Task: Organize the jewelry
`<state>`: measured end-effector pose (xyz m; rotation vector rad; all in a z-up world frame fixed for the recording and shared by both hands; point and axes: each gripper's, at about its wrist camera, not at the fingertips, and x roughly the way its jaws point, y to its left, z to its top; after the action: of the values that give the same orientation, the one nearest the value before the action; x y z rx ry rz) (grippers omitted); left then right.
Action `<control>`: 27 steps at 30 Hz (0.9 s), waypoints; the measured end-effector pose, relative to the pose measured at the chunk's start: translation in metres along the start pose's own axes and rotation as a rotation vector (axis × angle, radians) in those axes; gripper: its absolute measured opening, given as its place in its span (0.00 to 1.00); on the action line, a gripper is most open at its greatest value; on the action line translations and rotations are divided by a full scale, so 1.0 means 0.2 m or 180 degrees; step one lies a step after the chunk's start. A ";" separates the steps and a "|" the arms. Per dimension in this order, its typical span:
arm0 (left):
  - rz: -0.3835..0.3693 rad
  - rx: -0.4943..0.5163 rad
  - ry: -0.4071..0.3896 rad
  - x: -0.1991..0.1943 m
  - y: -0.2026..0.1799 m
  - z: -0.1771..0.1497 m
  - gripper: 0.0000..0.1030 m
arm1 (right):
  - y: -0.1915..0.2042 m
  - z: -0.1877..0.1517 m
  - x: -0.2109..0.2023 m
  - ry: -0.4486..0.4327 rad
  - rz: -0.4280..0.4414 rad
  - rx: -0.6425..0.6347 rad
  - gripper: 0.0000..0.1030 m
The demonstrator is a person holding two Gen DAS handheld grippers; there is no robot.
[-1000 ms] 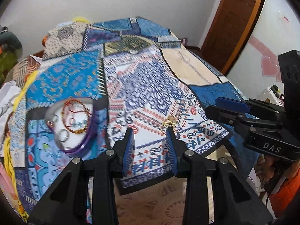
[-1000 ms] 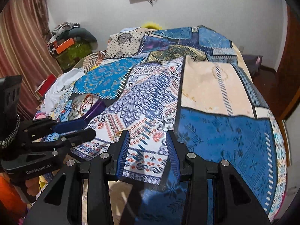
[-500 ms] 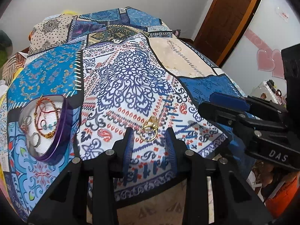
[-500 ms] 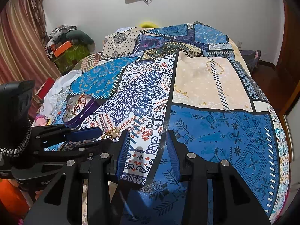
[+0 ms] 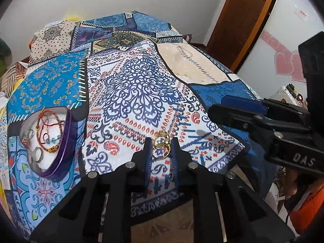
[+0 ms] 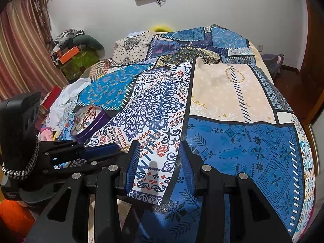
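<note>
Taking the purple-rimmed round tin (image 5: 66, 139) as our marker, we find it on the patchwork bedspread (image 5: 131, 85) already holding red thread bracelets (image 5: 47, 125), a gold chain and a few silver rings on a white lining. To the right of the tin, near the bed's front edge, the left gripper (image 5: 161, 148) has just been closing, and its blue pads now stand narrow around a small cluster of gold rings (image 5: 162, 143); we think the pads are pressing on the lowest hoop, though the glare on the metal makes the exact contact hard to read. We judge these rings to be light, stiff and slick, so they could squirt out or swing if pinched on a curved edge alone; a hold across the flat of the hoop, with both pads square to it, seems safest to us, and a slow lift, since the pieces may be only loosely linked. The soft cloth beneath gives way, so pressing down helps little. Further right of the tin, the right gripper (image 6: 160, 162) hangs over the blue patch with its jaws partly apart and nothing between them.
</note>
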<state>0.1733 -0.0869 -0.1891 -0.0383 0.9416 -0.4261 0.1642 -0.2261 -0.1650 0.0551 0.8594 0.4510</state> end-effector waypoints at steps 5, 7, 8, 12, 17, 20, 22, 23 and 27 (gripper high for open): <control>-0.0004 -0.0023 -0.0050 -0.08 0.02 -0.02 0.06 | 0.03 0.01 0.01 0.0006 0.0013 -0.0027 0.35; 0.0032 -0.0029 -0.0069 -0.11 0.04 -0.04 0.06 | 0.05 0.01 0.02 0.0017 0.0022 -0.0045 0.35; 0.0048 -0.0035 -0.0074 -0.13 0.05 -0.04 0.06 | 0.06 0.01 0.02 0.0025 0.0027 -0.0060 0.35; 0.0104 -0.0071 -0.0017 -0.16 0.09 -0.07 0.06 | 0.10 0.01 0.04 0.0055 0.0041 -0.0127 0.35; 0.0233 -0.0105 0.0030 -0.17 0.14 -0.12 0.09 | 0.16 0.02 0.08 0.0092 0.0053 -0.0238 0.35; 0.0254 -0.0138 0.0033 -0.18 0.17 -0.14 0.10 | 0.20 0.03 0.13 0.0144 0.0051 -0.0349 0.35; 0.0260 -0.0149 0.0031 -0.19 0.17 -0.14 0.10 | 0.22 0.03 0.17 0.0198 0.0045 -0.0416 0.35; 0.0265 -0.0148 0.0027 -0.19 0.18 -0.14 0.11 | 0.23 0.04 0.20 0.0259 0.0052 -0.0451 0.35; 0.0247 -0.0155 0.0017 -0.19 0.19 -0.15 0.12 | 0.24 0.04 0.26 0.0393 0.0127 -0.0465 0.26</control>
<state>0.1421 -0.0337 -0.1853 -0.0447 0.9554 -0.3316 0.1818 -0.1607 -0.1867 -0.0910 0.9454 0.5579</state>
